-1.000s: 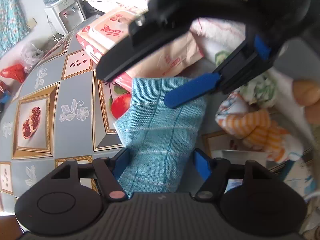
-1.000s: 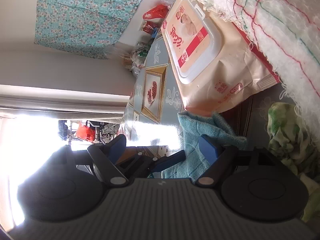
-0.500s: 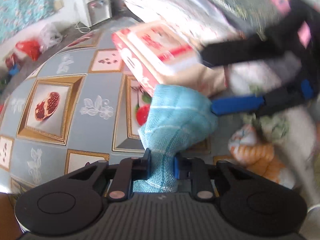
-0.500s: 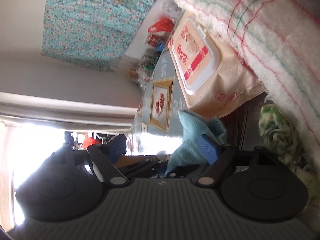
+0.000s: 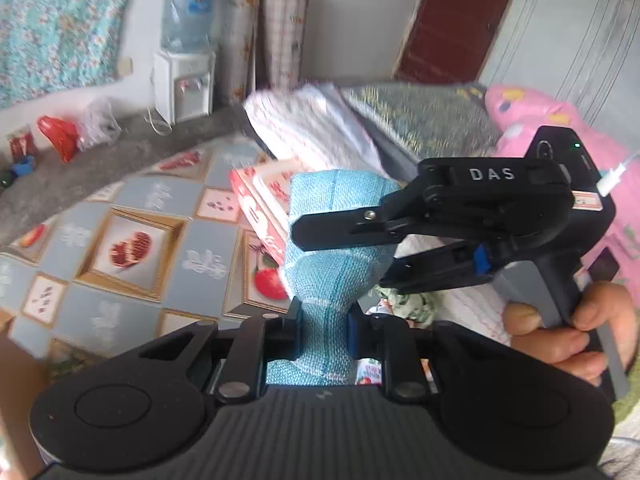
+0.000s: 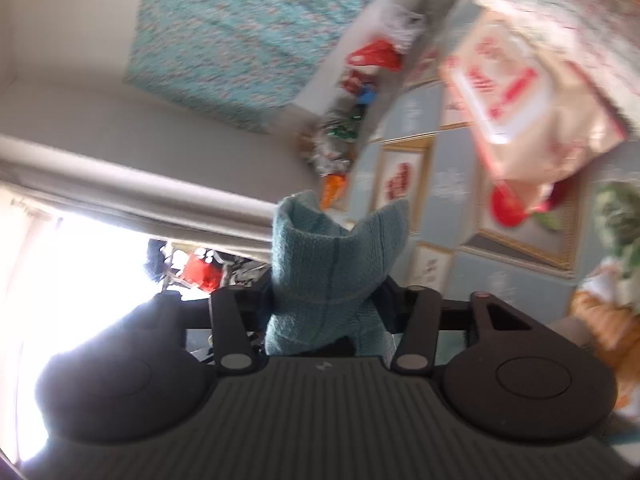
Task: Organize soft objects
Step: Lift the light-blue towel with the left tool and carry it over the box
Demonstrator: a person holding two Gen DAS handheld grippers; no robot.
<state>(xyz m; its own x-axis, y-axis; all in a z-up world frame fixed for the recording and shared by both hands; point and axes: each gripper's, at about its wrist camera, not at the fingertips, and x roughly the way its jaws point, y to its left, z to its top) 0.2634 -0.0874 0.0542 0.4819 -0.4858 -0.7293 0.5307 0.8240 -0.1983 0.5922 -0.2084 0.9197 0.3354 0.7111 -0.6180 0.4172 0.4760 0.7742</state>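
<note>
A teal woven cloth (image 5: 336,208) hangs lifted above the fruit-patterned tablecloth (image 5: 132,248). My left gripper (image 5: 322,324) is shut on its lower part, which bunches narrow between the blue pads. In the left wrist view my right gripper (image 5: 344,258) reaches in from the right, its black fingers (image 5: 340,228) above and below the cloth's upper part. In the right wrist view the cloth (image 6: 332,264) fills the gap of my right gripper (image 6: 324,312), whose jaws are closing and pinch it. A person's hand (image 5: 560,332) holds the right gripper's handle.
A pack of wet wipes (image 5: 264,200) lies on the table behind the cloth. A folded white blanket (image 5: 312,120) and a pink pillow (image 5: 532,112) lie further back. A green cloth (image 6: 620,216) and an orange striped cloth (image 6: 600,312) sit to the right.
Both grippers have risen, and the teal cloth has come up off the table with them. The left jaws shut on the cloth. The right jaws narrowed onto it.
</note>
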